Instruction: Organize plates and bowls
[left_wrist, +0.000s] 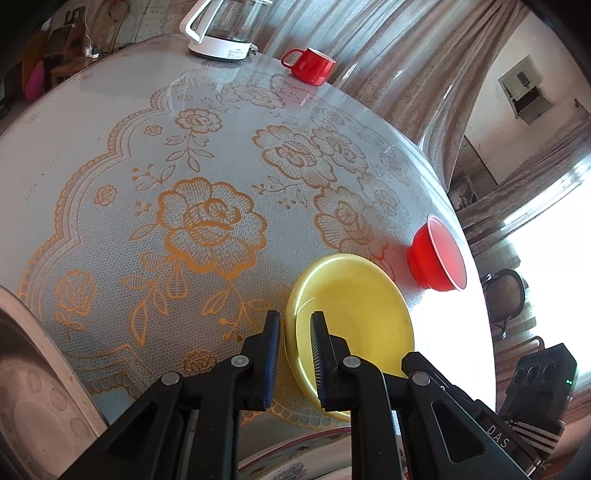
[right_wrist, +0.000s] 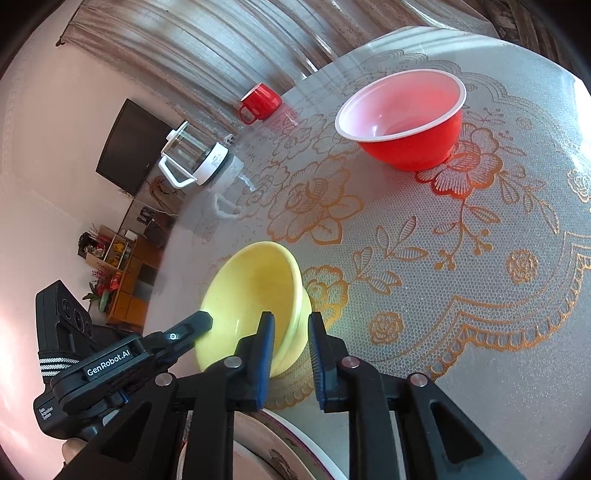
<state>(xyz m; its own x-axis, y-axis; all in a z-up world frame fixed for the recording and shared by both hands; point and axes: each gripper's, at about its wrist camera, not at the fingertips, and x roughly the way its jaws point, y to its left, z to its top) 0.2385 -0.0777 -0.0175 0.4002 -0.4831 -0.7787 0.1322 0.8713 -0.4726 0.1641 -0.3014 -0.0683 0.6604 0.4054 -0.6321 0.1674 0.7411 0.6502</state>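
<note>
A yellow bowl (left_wrist: 354, 310) is near the table's front edge, over the floral cloth. My left gripper (left_wrist: 295, 343) is shut on its left rim, the wall pinched between the blue pads. My right gripper (right_wrist: 291, 343) is shut on the opposite wall of the same yellow bowl (right_wrist: 251, 295). Each view catches the other tool: the right gripper (left_wrist: 412, 363) at the bowl's far side, and the left gripper (right_wrist: 205, 319) on the rim. A red bowl (left_wrist: 437, 254) (right_wrist: 406, 122) stands upright farther back, apart from both. Whether the yellow bowl rests on the cloth I cannot tell.
A red mug (left_wrist: 308, 66) (right_wrist: 260, 101) and a glass kettle (left_wrist: 221, 29) (right_wrist: 192, 157) stand at the table's far edge. A patterned plate (left_wrist: 291, 465) (right_wrist: 288, 443) lies just beneath the grippers. A metal dish (left_wrist: 33, 376) is at the left. Curtains hang behind the table (left_wrist: 92, 155).
</note>
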